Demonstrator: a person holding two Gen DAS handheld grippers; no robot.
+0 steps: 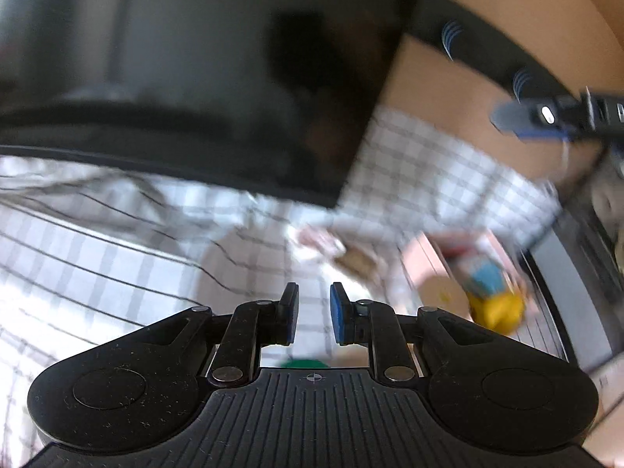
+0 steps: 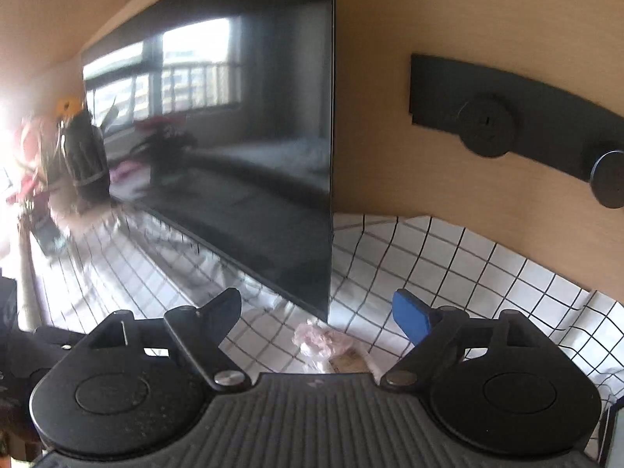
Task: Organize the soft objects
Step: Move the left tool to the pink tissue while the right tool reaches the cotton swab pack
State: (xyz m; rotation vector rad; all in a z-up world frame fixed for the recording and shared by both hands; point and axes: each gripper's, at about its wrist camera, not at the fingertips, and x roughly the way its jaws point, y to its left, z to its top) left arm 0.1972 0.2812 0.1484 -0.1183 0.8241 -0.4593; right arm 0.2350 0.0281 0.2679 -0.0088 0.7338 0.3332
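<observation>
From the left wrist: the left gripper (image 1: 314,318) hangs over the checked cloth (image 1: 117,257), its blue pads drawn nearly together with nothing between them. To its right a blurred box (image 1: 464,269) holds a yellow soft toy (image 1: 497,310).

From the right wrist: the right gripper (image 2: 318,318) stands spread wide and empty before a dark screen (image 2: 234,136). A pale pink crumpled bundle (image 2: 319,341) lies on the cloth just below. It looks light, limp and easily squashed; a pinch across its bunched middle seems best.
</observation>
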